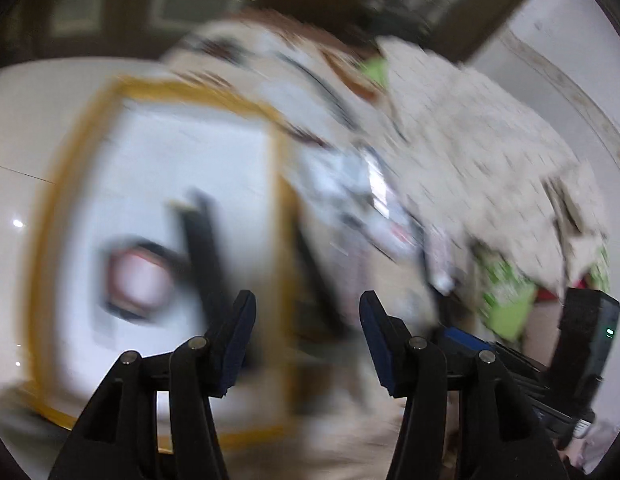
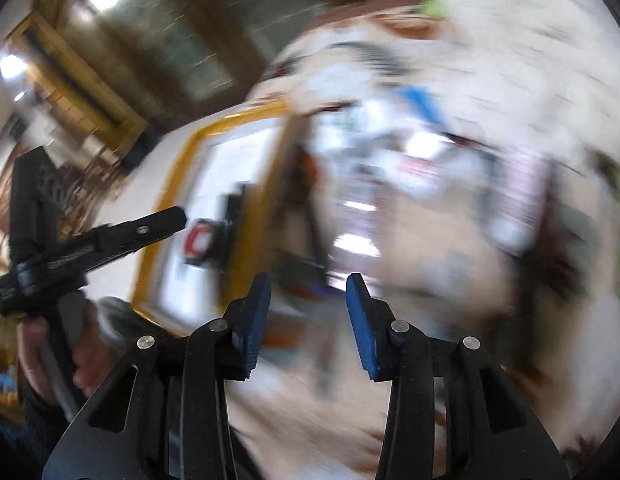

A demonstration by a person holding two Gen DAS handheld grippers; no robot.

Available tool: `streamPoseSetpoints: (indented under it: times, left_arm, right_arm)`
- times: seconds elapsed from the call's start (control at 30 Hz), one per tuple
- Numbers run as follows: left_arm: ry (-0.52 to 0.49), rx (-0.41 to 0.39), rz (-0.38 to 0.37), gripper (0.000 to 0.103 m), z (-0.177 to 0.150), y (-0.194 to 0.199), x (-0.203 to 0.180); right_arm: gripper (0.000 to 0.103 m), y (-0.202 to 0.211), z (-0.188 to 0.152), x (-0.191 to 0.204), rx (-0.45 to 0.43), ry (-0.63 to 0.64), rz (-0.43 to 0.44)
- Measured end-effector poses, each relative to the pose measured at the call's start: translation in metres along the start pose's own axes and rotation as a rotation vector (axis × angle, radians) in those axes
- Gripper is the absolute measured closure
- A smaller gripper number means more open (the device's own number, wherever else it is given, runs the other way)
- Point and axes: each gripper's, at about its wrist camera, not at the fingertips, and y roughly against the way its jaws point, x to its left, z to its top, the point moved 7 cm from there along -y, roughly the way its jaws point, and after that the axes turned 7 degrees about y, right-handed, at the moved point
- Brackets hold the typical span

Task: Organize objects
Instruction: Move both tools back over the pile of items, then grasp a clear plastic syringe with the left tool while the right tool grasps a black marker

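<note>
Both views are heavily smeared, so little detail can be read. The landmark is a white mat with a yellow border (image 1: 158, 184), lying on a pale floor. In the left wrist view the left gripper (image 1: 308, 316) has its two fingers spread apart with nothing between the blue pads; it points at the right edge of the mat. On the mat, near that edge, lies a small dark-rimmed object with a pale centre and a reddish inner rim (image 1: 140, 280); what it is cannot be made out. Just right of the mat sits a blurred heap of white and grey items (image 1: 361, 196), and beyond them a cream patterned cloth (image 1: 481, 152). In the right wrist view the right gripper (image 2: 308, 312) is likewise spread wide and empty, aimed at the same edge of the mat (image 2: 182, 168), with the blurred heap (image 2: 409, 168) to the mat's right. The left gripper's black body (image 2: 90, 248) shows to the mat's left.
</note>
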Motion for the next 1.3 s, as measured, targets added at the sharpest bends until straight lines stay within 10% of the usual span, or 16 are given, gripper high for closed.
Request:
streamPoseSetpoints:
  times: [0.2, 0.47, 0.57, 1.07, 1.2, 1.3]
  left_arm:
    - [-0.258, 0.03, 0.066, 0.049, -0.04, -0.024, -0.049]
    - [-0.22, 0.066, 0.077, 0.049, -0.041, -0.03, -0.035]
    - [-0.249, 0.074, 0.071, 0.049, -0.045, -0.031, -0.043]
    - [-0.189, 0.273, -0.031, 0.051, -0.048, -0.108, -0.106]
    - [-0.266, 0.298, 0.06, 0.083, -0.055, -0.131, -0.115]
    - [-0.28, 0.278, 0.099, 0.089, -0.059, -0.137, -0.112]
  right_arm:
    - [0.064, 0.017, -0.039, -0.054, 0.045, -0.101, -0.068]
    - [0.066, -0.015, -0.055, -0.04, 0.143, -0.04, -0.121]
    - [0.089, -0.028, -0.062, -0.048, 0.185, -0.037, -0.164]
    - [0.092, -0.001, -0.064, -0.081, 0.111, -0.123, -0.167]
    - [0.092, -0.004, -0.066, -0.08, 0.103, -0.143, -0.138]
    - [0.092, -0.005, -0.066, -0.08, 0.098, -0.149, -0.12]
